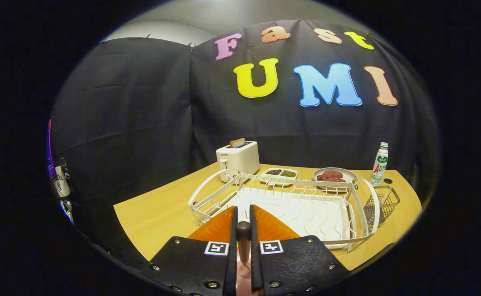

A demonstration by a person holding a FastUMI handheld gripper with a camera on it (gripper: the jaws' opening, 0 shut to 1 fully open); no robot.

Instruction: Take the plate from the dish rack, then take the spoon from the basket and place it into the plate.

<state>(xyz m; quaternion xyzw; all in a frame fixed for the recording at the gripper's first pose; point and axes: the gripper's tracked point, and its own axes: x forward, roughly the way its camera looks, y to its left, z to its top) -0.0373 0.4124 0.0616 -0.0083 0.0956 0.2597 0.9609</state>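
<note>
1. Between the fingers (243,230), nearly closed, sits a spoon (243,246) (handle gripped on both sides).
2. Just below lies the orange plate (273,228) on the worktop (158,213).
3. Beyond stands the dish rack (306,205), its basket (382,201) alongside.

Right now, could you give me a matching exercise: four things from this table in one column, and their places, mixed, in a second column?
Things:
1. spoon
2. orange plate
3. toaster
4. bottle

Places:
a. beyond the far left corner of the dish rack
b. gripped between the fingers of the tool
c. beyond the wire basket
d. beneath the tool's fingers, before the rack

Pairs: 1-b, 2-d, 3-a, 4-c.
</note>
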